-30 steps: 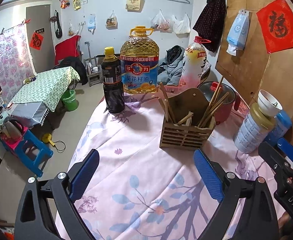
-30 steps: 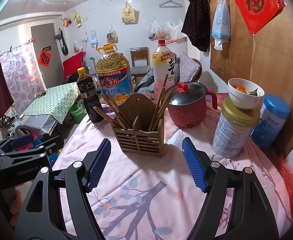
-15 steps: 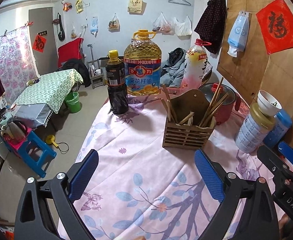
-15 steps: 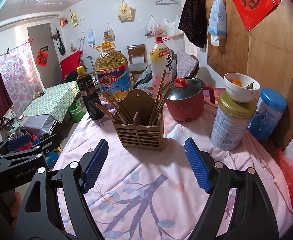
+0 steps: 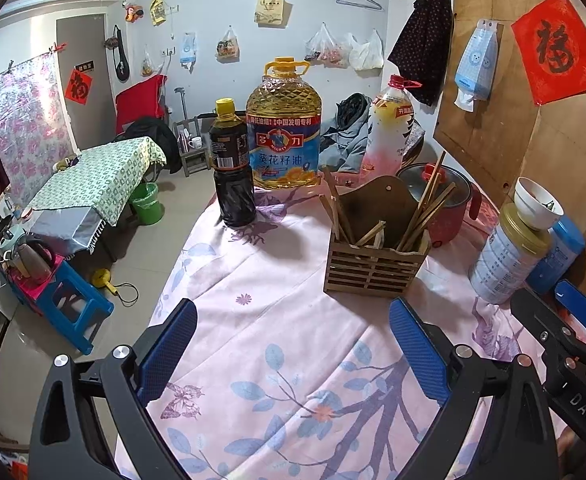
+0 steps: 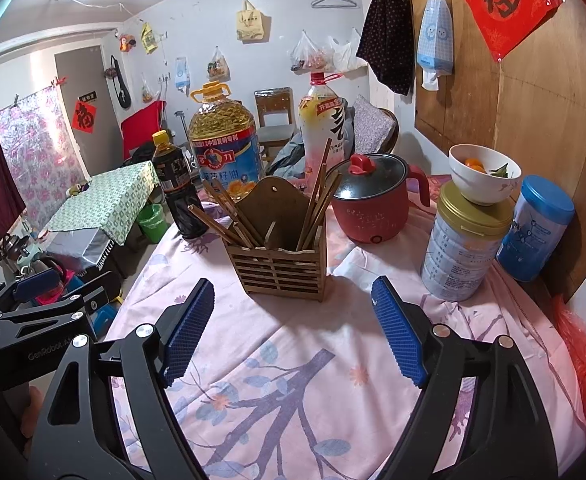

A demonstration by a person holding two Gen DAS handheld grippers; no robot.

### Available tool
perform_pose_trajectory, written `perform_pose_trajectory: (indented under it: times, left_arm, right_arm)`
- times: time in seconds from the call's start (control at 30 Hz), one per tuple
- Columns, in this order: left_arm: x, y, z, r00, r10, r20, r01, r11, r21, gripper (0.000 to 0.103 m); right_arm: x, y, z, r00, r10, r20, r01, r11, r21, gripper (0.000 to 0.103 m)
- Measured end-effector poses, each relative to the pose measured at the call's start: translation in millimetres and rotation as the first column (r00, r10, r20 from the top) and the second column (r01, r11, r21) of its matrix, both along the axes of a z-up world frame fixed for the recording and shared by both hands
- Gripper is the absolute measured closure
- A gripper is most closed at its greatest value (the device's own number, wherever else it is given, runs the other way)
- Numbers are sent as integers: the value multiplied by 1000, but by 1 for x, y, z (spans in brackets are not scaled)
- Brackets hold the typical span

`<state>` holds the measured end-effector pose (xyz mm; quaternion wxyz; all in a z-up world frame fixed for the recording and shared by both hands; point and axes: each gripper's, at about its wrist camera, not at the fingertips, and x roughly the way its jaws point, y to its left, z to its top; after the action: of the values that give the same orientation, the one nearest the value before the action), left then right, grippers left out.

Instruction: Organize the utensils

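Observation:
A wooden slatted utensil holder (image 5: pixel 375 266) stands on the pink flowered tablecloth (image 5: pixel 277 344); it also shows in the right wrist view (image 6: pixel 281 264). Several wooden chopsticks (image 5: pixel 425 204) lean in its two compartments, also seen in the right wrist view (image 6: pixel 229 220). My left gripper (image 5: pixel 293 350) is open and empty, over the cloth in front of the holder. My right gripper (image 6: pixel 293 332) is open and empty, just in front of the holder. The right gripper shows at the left wrist view's right edge (image 5: pixel 565 320); the left one at the right wrist view's left edge (image 6: pixel 49 300).
Behind the holder stand a dark sauce bottle (image 5: pixel 231 168), a large oil jug (image 5: pixel 283 128), a tall drink bottle (image 5: pixel 387 132) and a red electric pot (image 6: pixel 373 200). To the right, a tin (image 6: pixel 465 248) carries a white bowl (image 6: pixel 483 174), beside a blue canister (image 6: pixel 535 228). The table's left edge drops to the floor.
Both grippers have drawn back a little from the holder and stay open. Nothing on the table has moved.

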<state>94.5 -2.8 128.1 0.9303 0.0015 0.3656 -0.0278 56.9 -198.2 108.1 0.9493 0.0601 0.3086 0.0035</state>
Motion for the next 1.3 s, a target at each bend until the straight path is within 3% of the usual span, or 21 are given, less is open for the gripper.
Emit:
perform_pose_trajectory:
  times: [1.3]
  left_arm:
    - [13,-9,-15,999,-25,-30,25,1000,3,8]
  right_arm:
    - [9,-7,-6,1000,-12,-11,12,1000,7,24]
